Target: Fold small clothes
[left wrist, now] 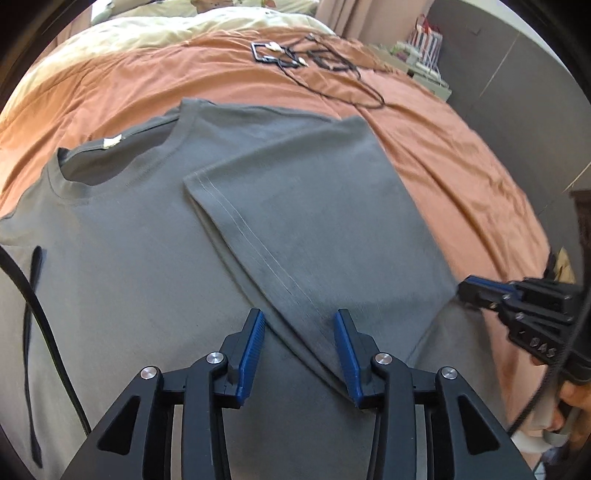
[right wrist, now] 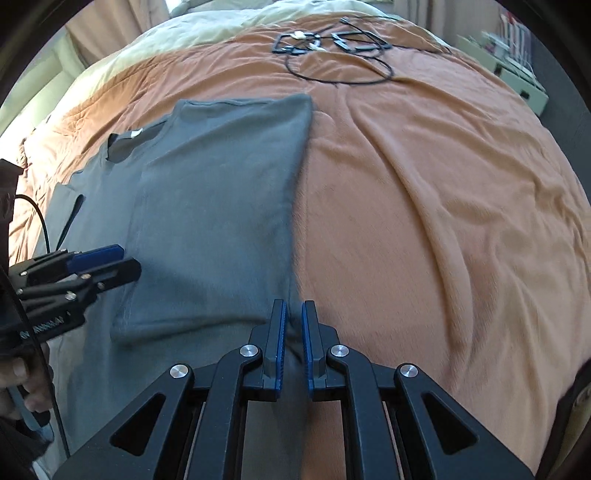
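Observation:
A grey t-shirt (left wrist: 129, 240) lies flat on the orange blanket (left wrist: 424, 155), its neck opening with a white label toward the far left. One side is folded over the body as a flap (left wrist: 314, 206) with a stitched hem. My left gripper (left wrist: 300, 317) hovers open over the flap's near corner; the hem runs between its blue pads (left wrist: 255, 339), which do not press it. In the right wrist view my right gripper (right wrist: 293, 314) is shut on the shirt's folded right edge (right wrist: 291, 258), grey cloth pinched between the pads. The left gripper (right wrist: 122, 262) shows at the left there.
Black cables and small black frames (left wrist: 314, 59) lie at the far end of the bed. A cream duvet (left wrist: 129, 33) is behind them. A white shelf unit (right wrist: 517, 77) stands beside the bed on the right. Bare orange blanket (right wrist: 424, 221) spreads right of the shirt.

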The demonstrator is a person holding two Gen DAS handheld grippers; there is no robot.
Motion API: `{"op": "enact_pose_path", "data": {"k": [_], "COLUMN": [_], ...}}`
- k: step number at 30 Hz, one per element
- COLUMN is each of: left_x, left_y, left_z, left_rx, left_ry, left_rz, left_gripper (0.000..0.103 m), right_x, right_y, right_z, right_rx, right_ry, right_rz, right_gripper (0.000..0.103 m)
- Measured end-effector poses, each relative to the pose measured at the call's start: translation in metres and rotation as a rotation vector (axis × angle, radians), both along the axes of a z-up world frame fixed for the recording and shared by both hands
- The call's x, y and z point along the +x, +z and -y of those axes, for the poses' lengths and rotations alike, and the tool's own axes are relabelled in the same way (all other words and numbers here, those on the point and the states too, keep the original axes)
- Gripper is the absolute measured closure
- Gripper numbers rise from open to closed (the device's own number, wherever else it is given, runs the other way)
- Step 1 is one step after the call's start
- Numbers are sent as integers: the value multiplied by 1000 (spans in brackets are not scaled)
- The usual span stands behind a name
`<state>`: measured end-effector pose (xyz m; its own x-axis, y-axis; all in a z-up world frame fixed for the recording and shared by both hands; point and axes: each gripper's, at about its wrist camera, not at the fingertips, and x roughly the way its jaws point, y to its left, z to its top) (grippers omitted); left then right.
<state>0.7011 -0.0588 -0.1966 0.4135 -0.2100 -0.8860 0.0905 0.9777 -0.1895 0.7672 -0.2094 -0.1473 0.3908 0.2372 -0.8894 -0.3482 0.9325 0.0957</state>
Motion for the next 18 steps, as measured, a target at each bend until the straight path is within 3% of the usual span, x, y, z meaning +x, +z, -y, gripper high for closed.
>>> {"op": "enact_pose_path", "data": {"k": [3, 6, 13, 18], "left_x": [-9, -24, -60, -103], "left_y": [-4, -2, 27, 64], "left_z": [12, 21, 12, -5], "left_rx": [63, 128, 116, 107], "left_ry": [-39, -79, -66, -38], "left_rz": [-1, 8, 17, 42], "left_gripper": [48, 46, 46, 46], "right_x": [-14, -25, -100, -151], "right_y": [7, 12, 55, 82], "right_z": [15, 21, 27, 41], "right_rx": [-10, -8, -23, -1], "right_ry": [-38, -44, 18, 6], "right_rz": [8, 20, 153, 163], "right_gripper": [98, 98, 98, 98]}}
